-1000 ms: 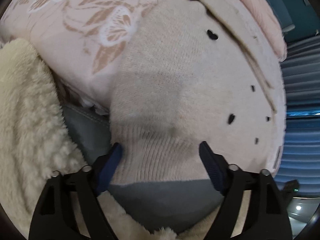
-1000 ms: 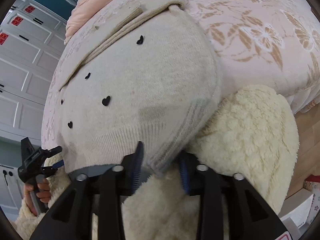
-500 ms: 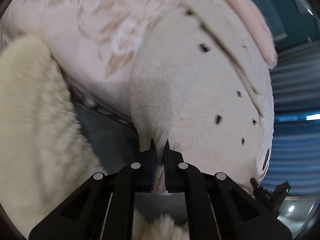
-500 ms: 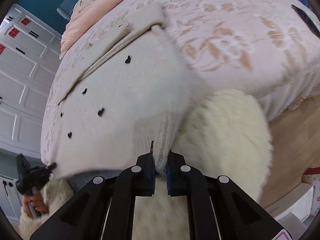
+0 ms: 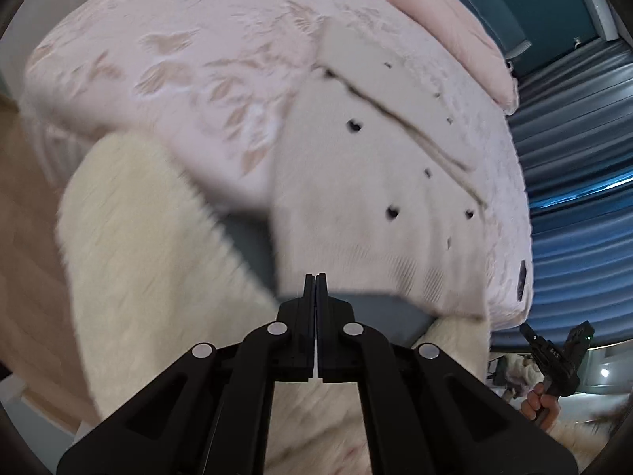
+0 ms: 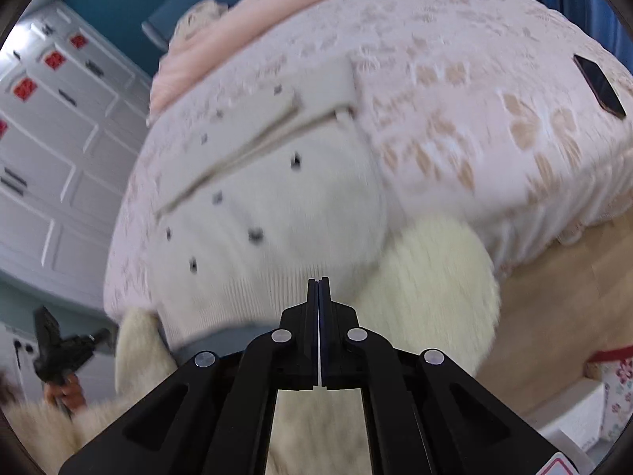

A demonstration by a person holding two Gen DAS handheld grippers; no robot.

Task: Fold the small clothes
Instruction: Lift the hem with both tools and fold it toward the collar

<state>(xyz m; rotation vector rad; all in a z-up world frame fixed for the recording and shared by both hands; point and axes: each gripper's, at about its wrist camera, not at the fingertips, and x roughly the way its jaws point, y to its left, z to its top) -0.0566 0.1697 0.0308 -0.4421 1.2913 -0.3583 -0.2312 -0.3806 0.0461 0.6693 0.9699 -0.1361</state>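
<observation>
On the pink floral-patterned bedspread (image 5: 190, 59), a cream knitted sweater dotted with small black hearts (image 5: 368, 198) lies spread flat, its ribbed hem hanging at the near edge of the bed and its upper part, farther up the bed, folded over into a flat band. From the right wrist view the same sweater (image 6: 269, 213) shows blurred, again with the ribbed hem nearest the camera.

Below the sweater's hem, the left gripper (image 5: 315, 277) has its two black fingers pressed together; its tips sit right at the hem line, but the blur does not let me tell whether any fabric is pinched between them. The right gripper (image 6: 319, 281) is likewise pressed together with only a thin sliver between the fingers, its tips at the hem toward the sweater's right corner, and whether knit is caught there cannot be made out either.

Beneath the sweater, a grey strip of fabric (image 5: 368, 304) peeks out under the hem, and a fluffy cream fleece sleeve (image 5: 158, 257) fills the space on the near side of it. A dark phone (image 6: 599, 85) lies on the bedspread well beyond the sweater to its right. Past the sweater's far end, a plain pink pillow (image 5: 447, 16) rests at the head of the bed. White panelled cupboard doors (image 6: 51, 150) stand to the sweater's left.
</observation>
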